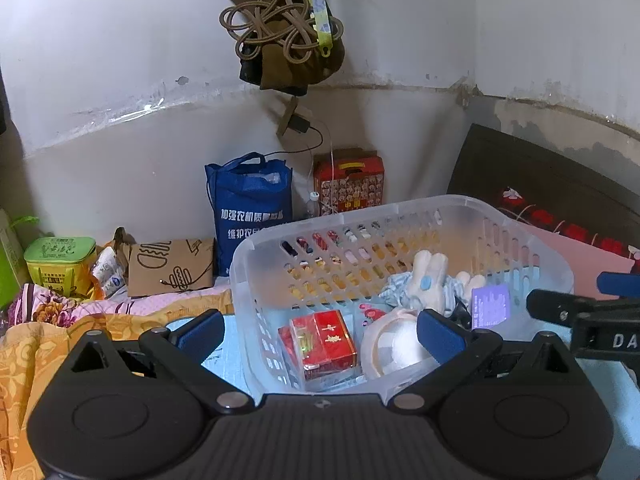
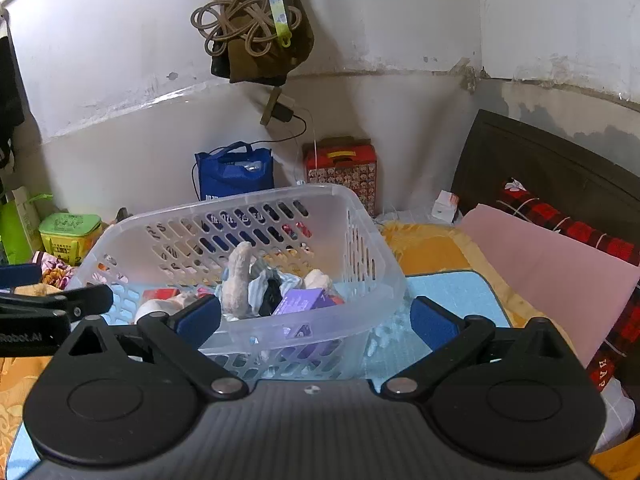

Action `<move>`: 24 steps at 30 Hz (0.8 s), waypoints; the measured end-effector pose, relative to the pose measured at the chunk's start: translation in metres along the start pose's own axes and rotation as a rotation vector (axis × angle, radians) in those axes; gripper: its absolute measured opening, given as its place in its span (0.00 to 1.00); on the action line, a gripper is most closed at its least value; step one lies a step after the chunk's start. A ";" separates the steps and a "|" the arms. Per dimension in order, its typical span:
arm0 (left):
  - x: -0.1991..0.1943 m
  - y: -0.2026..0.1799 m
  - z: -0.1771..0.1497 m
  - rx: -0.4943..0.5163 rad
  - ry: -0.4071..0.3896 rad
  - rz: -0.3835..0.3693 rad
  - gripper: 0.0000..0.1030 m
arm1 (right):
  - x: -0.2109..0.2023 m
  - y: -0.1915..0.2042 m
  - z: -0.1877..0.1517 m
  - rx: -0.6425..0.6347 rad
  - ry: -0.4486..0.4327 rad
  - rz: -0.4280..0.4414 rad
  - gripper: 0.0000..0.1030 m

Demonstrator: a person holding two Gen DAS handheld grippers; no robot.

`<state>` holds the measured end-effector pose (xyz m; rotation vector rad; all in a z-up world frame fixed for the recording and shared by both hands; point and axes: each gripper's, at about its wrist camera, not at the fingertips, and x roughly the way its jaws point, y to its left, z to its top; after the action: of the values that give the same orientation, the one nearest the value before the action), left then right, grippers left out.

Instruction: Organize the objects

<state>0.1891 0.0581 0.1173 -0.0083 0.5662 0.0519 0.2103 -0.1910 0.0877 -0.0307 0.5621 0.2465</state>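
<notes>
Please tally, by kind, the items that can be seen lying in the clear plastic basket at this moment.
Red box: 1
Roll of clear tape: 1
White plush rabbit: 1
Purple box: 1
Striped blue cloth: 1
Total: 5 visible in the basket; a dark item under the cloth is too hidden to identify.

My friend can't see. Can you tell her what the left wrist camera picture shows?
A clear plastic basket on a blue mat holds a red box, a tape roll, a white plush toy and a purple card. The open left gripper faces it.
</notes>
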 end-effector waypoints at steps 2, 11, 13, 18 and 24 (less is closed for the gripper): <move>0.001 0.000 -0.001 0.002 0.002 0.000 1.00 | -0.002 0.001 0.000 -0.005 -0.007 0.001 1.00; 0.002 0.000 -0.002 0.007 -0.003 0.003 1.00 | -0.005 0.000 0.000 -0.014 -0.014 0.001 1.00; 0.003 -0.001 -0.003 0.009 -0.001 0.002 1.00 | -0.005 0.000 -0.001 -0.014 -0.014 0.001 1.00; 0.003 0.000 -0.003 0.006 0.003 0.002 1.00 | -0.005 0.000 -0.001 -0.009 -0.012 0.003 1.00; 0.003 0.006 -0.003 -0.013 0.004 0.008 1.00 | -0.005 0.000 -0.001 -0.010 -0.012 0.001 1.00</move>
<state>0.1902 0.0637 0.1133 -0.0186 0.5698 0.0637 0.2059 -0.1921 0.0893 -0.0390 0.5491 0.2509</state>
